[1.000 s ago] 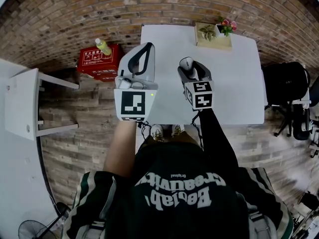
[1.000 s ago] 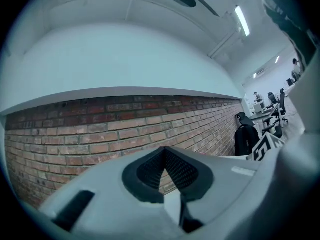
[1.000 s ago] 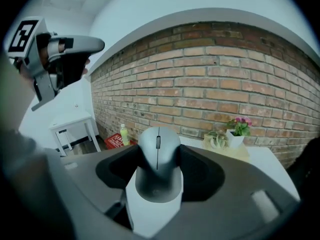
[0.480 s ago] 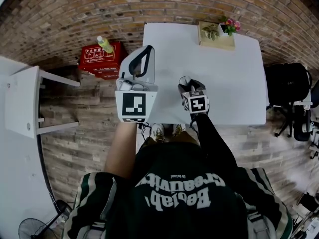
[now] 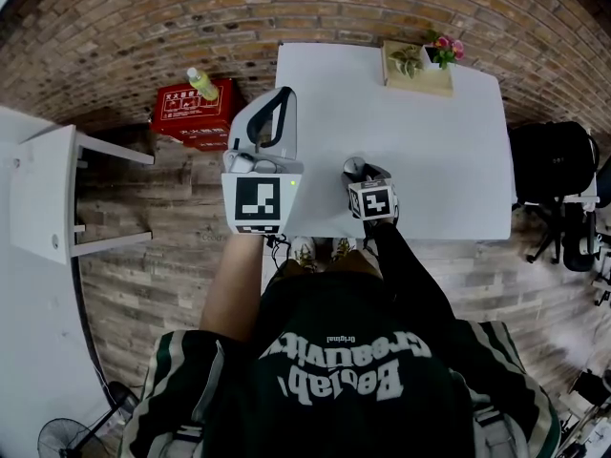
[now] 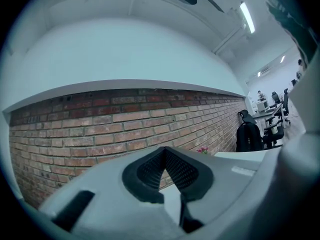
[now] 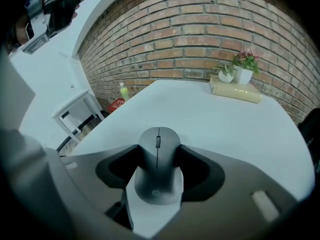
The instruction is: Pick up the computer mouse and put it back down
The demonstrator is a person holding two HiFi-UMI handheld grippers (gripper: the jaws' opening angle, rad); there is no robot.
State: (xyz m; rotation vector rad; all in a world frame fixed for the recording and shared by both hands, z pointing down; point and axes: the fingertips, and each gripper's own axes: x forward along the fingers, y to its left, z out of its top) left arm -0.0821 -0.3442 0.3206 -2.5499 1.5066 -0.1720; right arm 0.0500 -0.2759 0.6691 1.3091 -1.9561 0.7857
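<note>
A grey computer mouse (image 7: 158,166) sits between the dark pads of my right gripper (image 7: 158,149), which is shut on its sides and tilted down at the white table (image 7: 210,119). In the head view the mouse (image 5: 354,167) shows just ahead of the right gripper (image 5: 360,173), low over the table's near part; whether it touches the top I cannot tell. My left gripper (image 5: 283,95) hangs level off the table's left edge. Its jaws (image 6: 165,151) meet at the tip with nothing in them.
A wooden box with potted plants and pink flowers (image 5: 420,63) stands at the table's far right corner. Left of the table on the floor are a red box (image 5: 191,114) with a bottle on it and a white side table (image 5: 52,198). A black chair (image 5: 549,165) stands right.
My right gripper has come down with the mouse toward the table and closer to its near edge, tilting further down. The left gripper has stayed where it was.
</note>
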